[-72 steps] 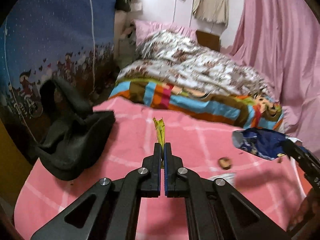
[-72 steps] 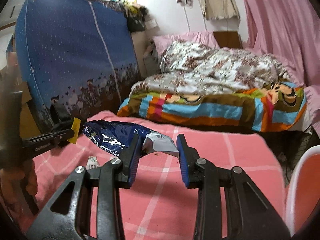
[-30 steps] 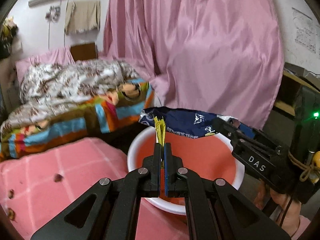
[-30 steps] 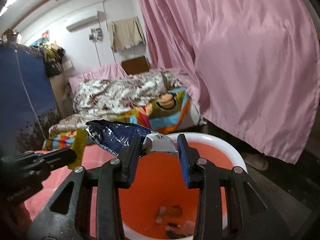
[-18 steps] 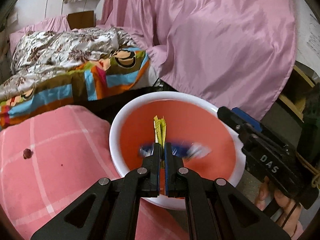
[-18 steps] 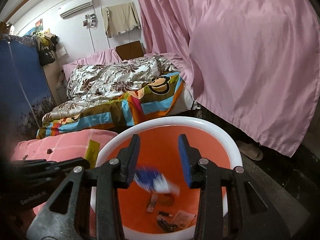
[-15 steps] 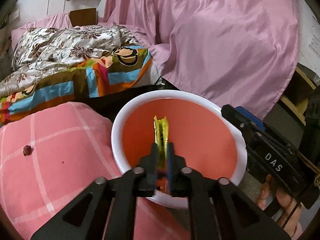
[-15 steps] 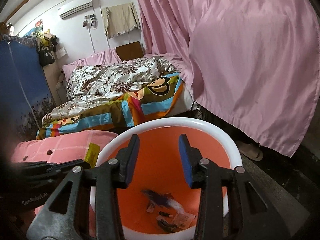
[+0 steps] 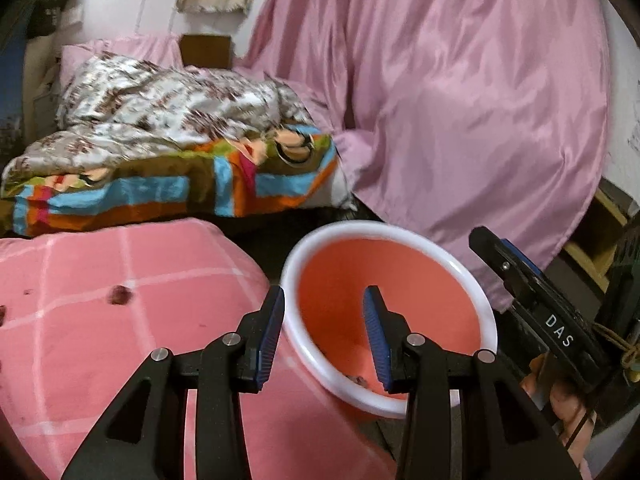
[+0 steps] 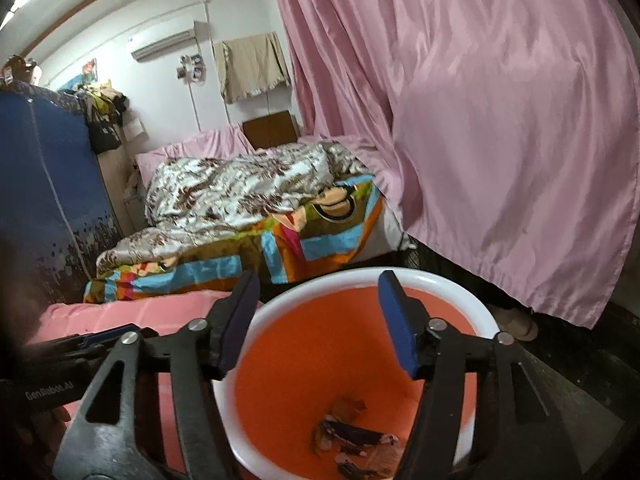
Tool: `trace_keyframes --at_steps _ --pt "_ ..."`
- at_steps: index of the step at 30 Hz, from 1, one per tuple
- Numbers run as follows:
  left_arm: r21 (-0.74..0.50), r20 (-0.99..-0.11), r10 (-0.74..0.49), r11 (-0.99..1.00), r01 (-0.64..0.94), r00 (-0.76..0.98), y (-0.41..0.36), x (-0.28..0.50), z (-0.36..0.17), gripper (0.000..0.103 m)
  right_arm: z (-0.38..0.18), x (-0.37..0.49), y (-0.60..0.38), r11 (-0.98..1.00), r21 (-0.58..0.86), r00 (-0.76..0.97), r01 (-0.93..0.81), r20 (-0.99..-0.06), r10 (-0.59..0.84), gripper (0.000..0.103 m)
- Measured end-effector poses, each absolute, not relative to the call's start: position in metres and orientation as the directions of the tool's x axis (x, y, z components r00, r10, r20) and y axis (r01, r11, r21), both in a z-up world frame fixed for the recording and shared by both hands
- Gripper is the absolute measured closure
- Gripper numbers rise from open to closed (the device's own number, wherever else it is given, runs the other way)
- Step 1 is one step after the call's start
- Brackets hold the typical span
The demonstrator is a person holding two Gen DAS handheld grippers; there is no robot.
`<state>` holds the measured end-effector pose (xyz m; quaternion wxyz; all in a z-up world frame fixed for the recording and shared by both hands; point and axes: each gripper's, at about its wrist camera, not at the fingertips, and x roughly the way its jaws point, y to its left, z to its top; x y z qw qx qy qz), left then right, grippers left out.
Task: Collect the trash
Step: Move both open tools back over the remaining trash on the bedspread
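both wrappers have gone from the jaws since a moment ago: the left gripper (image 9: 323, 334) and right gripper (image 10: 318, 322) now hang spread and empty over the orange basin (image 10: 440, 280), where the blue wrapper (image 10: 354, 436) lies on the bottom among other scraps. the basin's white rim sits just beside the edge of the pink checked cover (image 9: 100, 320), which bears a dark crumb (image 9: 119, 294), with the pink curtain (image 10: 500, 120) near behind.
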<state>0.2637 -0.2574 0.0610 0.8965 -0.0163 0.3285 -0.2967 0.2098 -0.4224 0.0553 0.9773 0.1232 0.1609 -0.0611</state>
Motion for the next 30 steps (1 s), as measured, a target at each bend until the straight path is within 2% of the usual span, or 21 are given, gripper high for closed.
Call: trace_keyframes --at_steps 4,7,9,11,16,18,25,30 --pt "-0.208 -0.49 -0.498 0.864 0.459 0.715 -0.225 0.253 0.079 0.049 0.068 0.203 -0.403 0.97 0.213 0.967 0.118 -0.246 -0.063 0.015" --pt "-0.195 -0.422 -0.451 0.892 0.408 0.786 -0.196 0.241 0.094 0.047 0.077 0.198 -0.388 0.973 0.216 0.983 0.074 -0.182 -0.035 0.005" --pt "-0.178 -0.385 -0.41 0.912 0.369 0.827 -0.175 0.233 0.102 0.037 0.083 0.193 -0.374 0.975 0.216 0.992 0.041 -0.128 -0.014 0.0" --pt "-0.159 -0.337 -0.35 0.936 0.314 0.874 -0.153 0.223 0.109 0.01 0.088 0.19 -0.362 0.976 0.216 0.996 -0.002 -0.086 0.021 0.0" --pt "-0.147 -0.234 -0.24 0.967 0.209 0.942 -0.101 0.202 0.118 0.002 0.097 0.186 -0.32 0.982 0.164 0.995 -0.093 -0.011 0.096 0.0" --pt "-0.148 -0.205 -0.195 0.975 0.166 0.959 -0.08 0.193 0.12 0.002 0.099 0.184 -0.302 0.983 0.136 0.992 -0.124 0.011 0.124 0.0" --pt "-0.113 -0.162 -0.085 0.991 0.067 0.983 -0.021 0.174 0.116 0.002 0.101 0.178 -0.247 0.973 0.07 0.974 -0.219 0.074 0.214 0.0" --pt "-0.118 -0.15 -0.021 0.993 0.003 0.989 0.02 0.166 0.11 0.002 0.098 0.182 -0.216 0.962 0.045 0.961 -0.269 0.078 0.265 0.0"
